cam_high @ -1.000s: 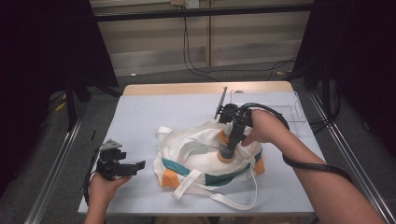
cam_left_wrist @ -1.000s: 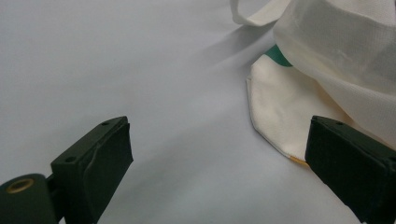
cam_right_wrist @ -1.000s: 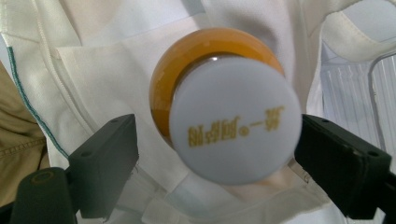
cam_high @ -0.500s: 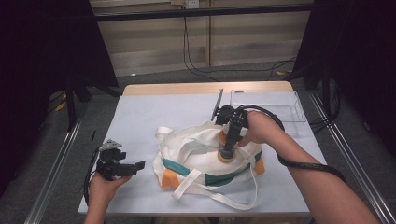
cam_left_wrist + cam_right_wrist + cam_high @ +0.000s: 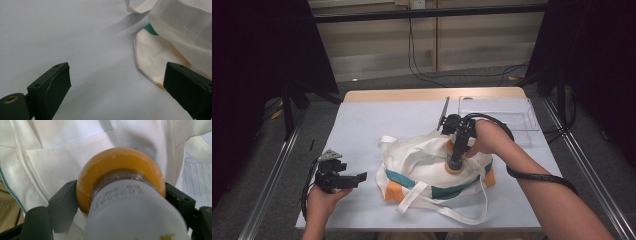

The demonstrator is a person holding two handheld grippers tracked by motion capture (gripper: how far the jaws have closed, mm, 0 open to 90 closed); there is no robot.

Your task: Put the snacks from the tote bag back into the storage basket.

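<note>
Two grippers are in my hands at the table, which has a pale blue-grey top. My left gripper sits low by the near left edge. Its fingers are spread wide apart with nothing between them. From the left gripper view I see bare table under them, and a corner of the cloth bag lies just beside the far finger. I cannot tell if it touches.

My right gripper points down over the middle of the bag. Its fingers squeeze a bottle from both sides. The bottle is white with small printed numbers, and its yellow-orange cap faces down at the bag. From the high view the cap looks like it is on the cloth, but I cannot tell if it really touches.

The bag is white and crumpled, with a green stripe and orange corners. Its long white straps loop out toward me over the table. A clear box stands at the far right of the table, near my right hand. A black cable wraps around my right arm. A thin dark stick pokes up from the right gripper.
</note>
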